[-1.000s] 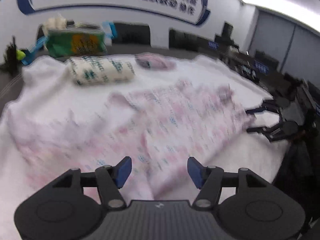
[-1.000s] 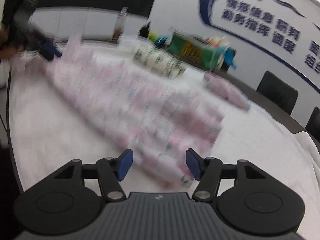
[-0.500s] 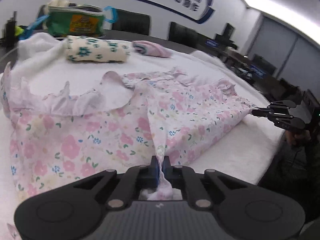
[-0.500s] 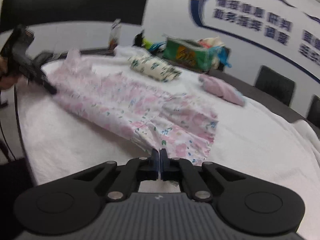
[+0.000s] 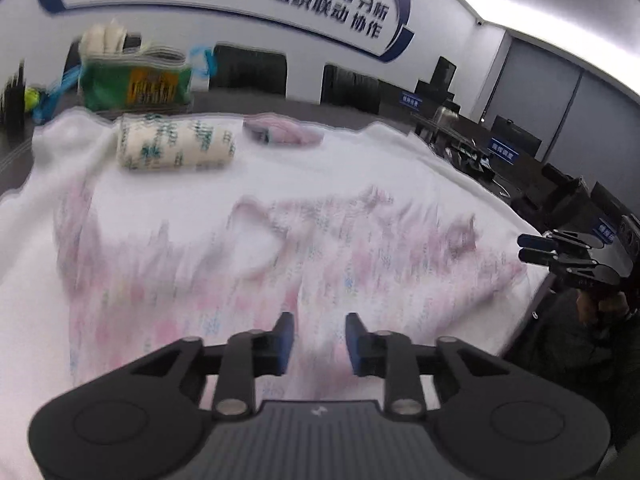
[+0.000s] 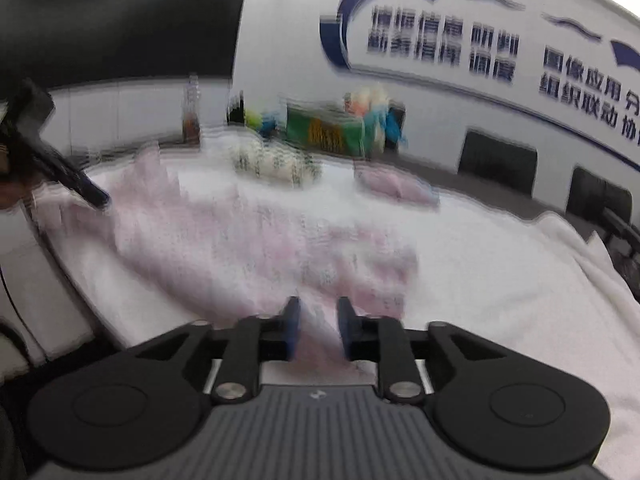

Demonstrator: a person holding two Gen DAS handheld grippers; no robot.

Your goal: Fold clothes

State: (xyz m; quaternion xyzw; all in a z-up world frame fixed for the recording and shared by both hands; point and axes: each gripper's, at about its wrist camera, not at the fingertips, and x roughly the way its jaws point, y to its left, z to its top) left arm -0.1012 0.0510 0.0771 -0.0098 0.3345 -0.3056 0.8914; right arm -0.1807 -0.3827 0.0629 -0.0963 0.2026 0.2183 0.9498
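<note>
- A white fleecy cover point(image 5: 360, 176) spreads over the table, its edges bunched and rippled at the far side, where the dark tabletop point(image 5: 224, 100) shows beyond it.
- The pink floral garment point(image 5: 208, 264) lies spread on the cover, close to the near edge; both views are smeared by motion blur, so its folds are hard to read.
- The left gripper point(image 5: 319, 344) hovers above the garment's near hem, and its jaws have just been opening: the blue pads stand apart with no cloth pressed between them.
- The right gripper point(image 6: 318, 328) is over the garment's other end, its jaws also just opened, the pads parted and gripping nothing.
- Farther back on the cover sit a rolled cream cloth with green print point(image 5: 176, 146) and a small folded pink piece point(image 5: 284, 134).
- Behind them a green bag point(image 5: 134, 86) rests on the tabletop.
- The back wall is white, with a blue curved emblem and Chinese lettering point(image 5: 332, 4); dark chairs point(image 5: 248, 74) line it.
- A bottle point(image 6: 191, 114) stands at the table's far left in the right wrist view.
</note>
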